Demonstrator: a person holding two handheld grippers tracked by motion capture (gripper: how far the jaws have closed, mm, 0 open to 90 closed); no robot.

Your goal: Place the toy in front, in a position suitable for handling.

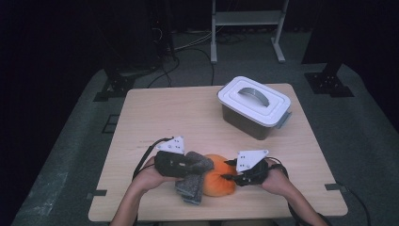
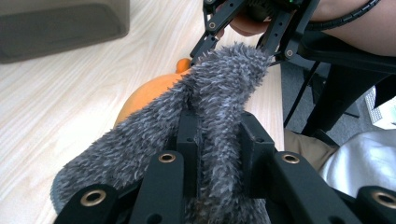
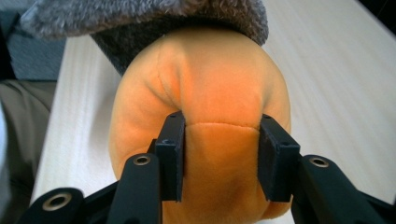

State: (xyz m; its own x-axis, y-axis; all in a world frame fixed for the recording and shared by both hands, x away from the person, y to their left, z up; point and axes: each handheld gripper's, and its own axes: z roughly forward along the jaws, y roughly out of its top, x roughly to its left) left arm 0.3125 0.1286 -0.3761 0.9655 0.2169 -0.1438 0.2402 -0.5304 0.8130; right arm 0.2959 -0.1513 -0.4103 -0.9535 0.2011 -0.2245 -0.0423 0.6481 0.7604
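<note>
Underneath, pale wooden table (image 1: 155,113), dark room.

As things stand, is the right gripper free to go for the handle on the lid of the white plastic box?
Probably not yet: the right gripper pinches the orange plush toy. The path to the lid handle looks open, but it must let go first.

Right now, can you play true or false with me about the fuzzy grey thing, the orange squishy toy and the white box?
1. The left gripper pinches the fuzzy grey cloth. True.
2. The right gripper squeezes the orange plush toy. True.
3. The white box has its lid off. False: the lid is on, handle on top.
4. The orange plush toy sits inside the white box. False: it lies on the table, near the person's edge.
5. The grey cloth lies partly over the toy. True.
</note>
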